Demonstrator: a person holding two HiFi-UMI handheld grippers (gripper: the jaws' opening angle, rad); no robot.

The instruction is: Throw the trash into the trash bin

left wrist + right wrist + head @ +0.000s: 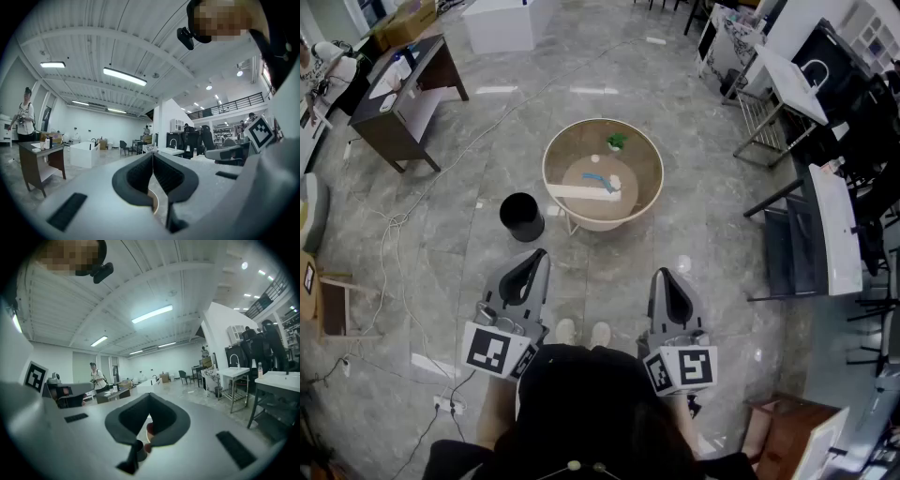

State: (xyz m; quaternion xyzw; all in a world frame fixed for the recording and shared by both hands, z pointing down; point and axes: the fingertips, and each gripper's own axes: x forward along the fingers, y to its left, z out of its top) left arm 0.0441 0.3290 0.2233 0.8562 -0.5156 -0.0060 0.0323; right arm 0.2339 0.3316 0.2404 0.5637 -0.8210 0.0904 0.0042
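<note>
Both grippers are closed on nothing and held level over the floor, the left gripper (538, 255) beside the right gripper (662, 276). Trash (615, 183) lies on the round tabletop (649, 155), and the black trash bin (521, 217) stands just beside it.

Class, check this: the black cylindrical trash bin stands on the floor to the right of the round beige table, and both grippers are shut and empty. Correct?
One error. The head view shows the black cylindrical trash bin on the floor to the left of the round beige table, not the right. The left gripper and right gripper are indeed shut and empty.
</note>
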